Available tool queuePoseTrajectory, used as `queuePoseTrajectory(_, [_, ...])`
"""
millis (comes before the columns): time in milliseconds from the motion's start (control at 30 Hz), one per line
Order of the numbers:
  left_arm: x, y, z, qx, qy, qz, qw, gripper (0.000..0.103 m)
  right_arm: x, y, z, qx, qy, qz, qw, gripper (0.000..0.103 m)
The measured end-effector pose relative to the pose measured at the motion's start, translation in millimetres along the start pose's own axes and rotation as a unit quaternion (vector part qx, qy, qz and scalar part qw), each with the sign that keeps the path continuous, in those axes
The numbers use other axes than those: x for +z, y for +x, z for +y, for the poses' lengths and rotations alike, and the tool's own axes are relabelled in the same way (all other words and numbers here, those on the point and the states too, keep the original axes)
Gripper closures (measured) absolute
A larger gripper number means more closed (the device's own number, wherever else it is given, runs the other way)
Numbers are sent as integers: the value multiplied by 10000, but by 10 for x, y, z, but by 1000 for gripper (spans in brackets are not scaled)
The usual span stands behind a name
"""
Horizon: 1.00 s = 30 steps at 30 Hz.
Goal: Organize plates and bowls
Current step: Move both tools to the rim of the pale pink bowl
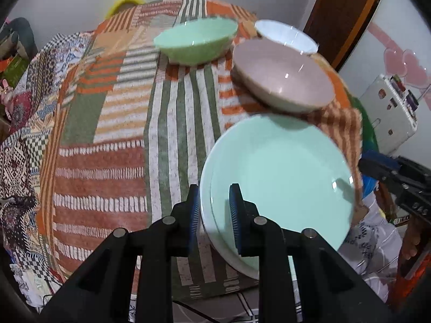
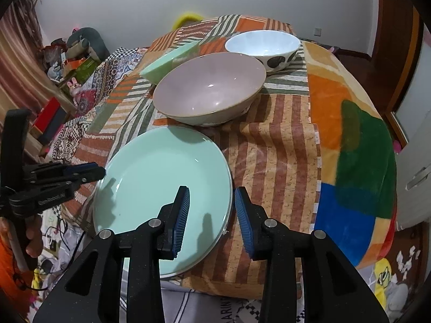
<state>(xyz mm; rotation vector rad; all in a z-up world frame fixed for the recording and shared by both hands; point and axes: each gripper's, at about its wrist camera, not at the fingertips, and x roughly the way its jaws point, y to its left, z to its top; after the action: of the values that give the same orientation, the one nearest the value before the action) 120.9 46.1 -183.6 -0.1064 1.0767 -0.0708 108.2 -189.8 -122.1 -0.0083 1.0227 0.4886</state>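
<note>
A mint green plate (image 1: 282, 177) lies at the table's near edge, also in the right wrist view (image 2: 159, 188). My left gripper (image 1: 215, 215) straddles its left rim, jaws close around it but with a gap still showing. My right gripper (image 2: 212, 215) is open, its jaws either side of the plate's right rim. Behind the plate stand a mauve bowl (image 1: 282, 78) (image 2: 210, 86), a mint green bowl (image 1: 196, 40) (image 2: 167, 60) and a white bowl with dark spots (image 1: 288, 35) (image 2: 264, 45).
The table is covered with a striped patchwork cloth (image 1: 121, 134) (image 2: 274, 161). A colourful blanket (image 2: 358, 161) hangs over its right side. Clutter lies on the floor at the left (image 2: 67, 62). The left gripper (image 2: 54, 183) shows in the right wrist view.
</note>
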Motion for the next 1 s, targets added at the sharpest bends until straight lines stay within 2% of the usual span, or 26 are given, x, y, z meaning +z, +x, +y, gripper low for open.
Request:
queuePoseTrajectory(67, [60, -99, -28, 0, 21, -177, 9998, 74, 21, -43, -8, 9, 33, -41, 10000, 71])
queuePoseTrajectory(133, [117, -189, -55, -14, 34, -374, 9993, 61, 61, -89, -9, 5, 68, -121, 9999, 70])
queuePoseTrajectory(333, [372, -343, -170, -92, 92, -815, 9966, 53, 228, -218, -61, 1, 162, -497, 9986, 57])
queuePoseTrajectory(500, [615, -277, -230, -115, 107, -929, 9955, 52, 430, -250, -133, -36, 249, -756, 9968, 53])
queuePoseTrajectory(700, [876, -34, -236, -216, 55, -800, 9965, 52, 669, -181, -238, -94, 352, -918, 9951, 52])
queuePoseTrajectory(1000, [1154, 382, -208, -320, -3, -647, 9974, 52, 892, 160, -392, -96, 508, -762, 9958, 52])
